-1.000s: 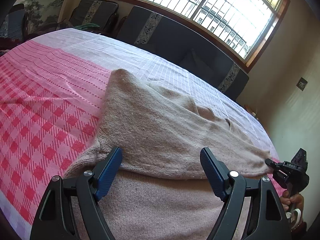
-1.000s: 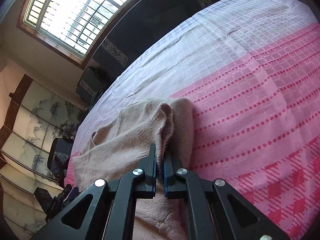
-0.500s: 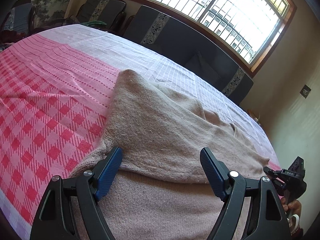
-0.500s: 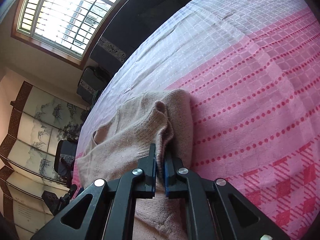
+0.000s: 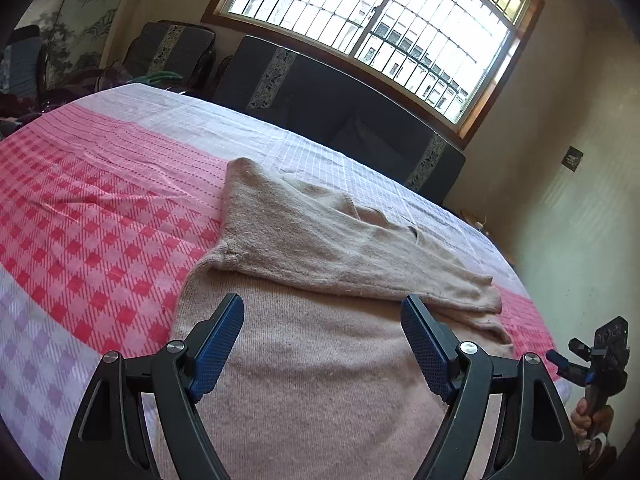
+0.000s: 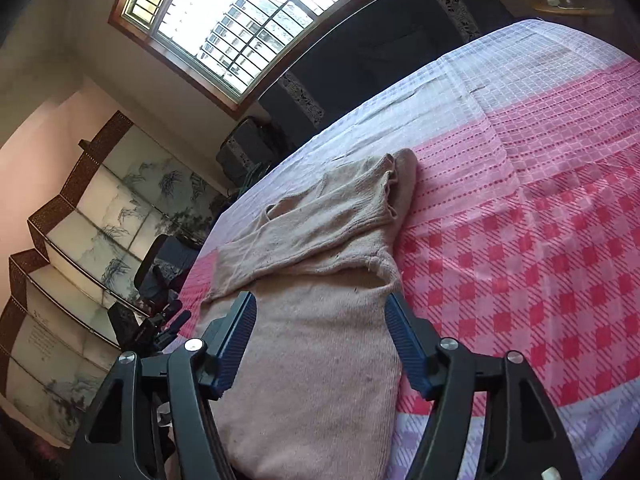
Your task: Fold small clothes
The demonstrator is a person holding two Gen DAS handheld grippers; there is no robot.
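Cloth [image 5: 80, 216]: pink check, covering the table. Sweater [image 5: 320, 380]: beige knit, lay flat at the near middle of the table, hem toward the cameras, collar at the far end.

Left gripper [image 5: 322, 342]: fingers spread wide, pinching nothing, hovering over the sweater body just near of the folded sleeve. Likely held clear so the fold could settle without drag.

Sleeve [image 5: 340, 256]: laid slantwise across the chest from the far left shoulder to the right edge, cuff [image 5: 486, 298] at the sweater's right side. Placed so to bring the arms inside the body outline before the body fold.

Right gripper [image 6: 320, 338]: fingers spread, nothing between them, above the body near its right edge; the right-wrist view showed a loose bunch of knit at the far right shoulder.

Judgement: sleeve stage about done; body fold remains. Thick knit may spring open.
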